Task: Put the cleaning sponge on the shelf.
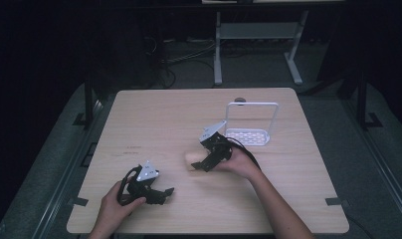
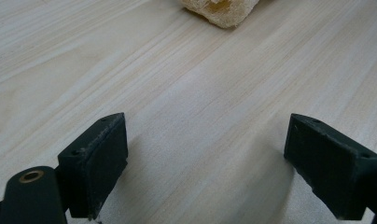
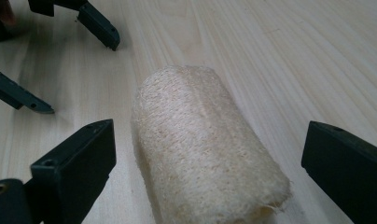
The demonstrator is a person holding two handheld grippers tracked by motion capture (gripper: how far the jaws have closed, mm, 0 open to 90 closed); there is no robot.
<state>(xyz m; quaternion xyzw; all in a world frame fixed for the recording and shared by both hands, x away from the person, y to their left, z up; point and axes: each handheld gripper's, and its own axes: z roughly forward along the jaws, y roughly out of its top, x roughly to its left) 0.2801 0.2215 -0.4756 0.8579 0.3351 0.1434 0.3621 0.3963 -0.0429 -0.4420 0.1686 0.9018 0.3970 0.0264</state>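
So the loofah (image 3: 203, 149) lies on its side on the table (image 1: 154, 114), about mid-table, btw the spread jaws of the right gripper (image 1: 203, 166), which touch neither flank. Looks light, dry, fibrous; prob springy w/ a hollow core, so it should squash some under the pads and grip well, not slip. Best hold, I'd say: across the round middle, not at the frayed end, which may crush. Left gripper (image 1: 165, 193) sits near the front edge, well apart from the loofah, jaws also wide apart, nothing btw them. Right gripper view gives the weave and the ragged near end, plus the left gripper's tips farther off. Left gripper view catches just a corner of the loofah (image 2: 220, 10). High view adds a white rack (image 1: 252, 124) behind the right hand (image 1: 241, 163).
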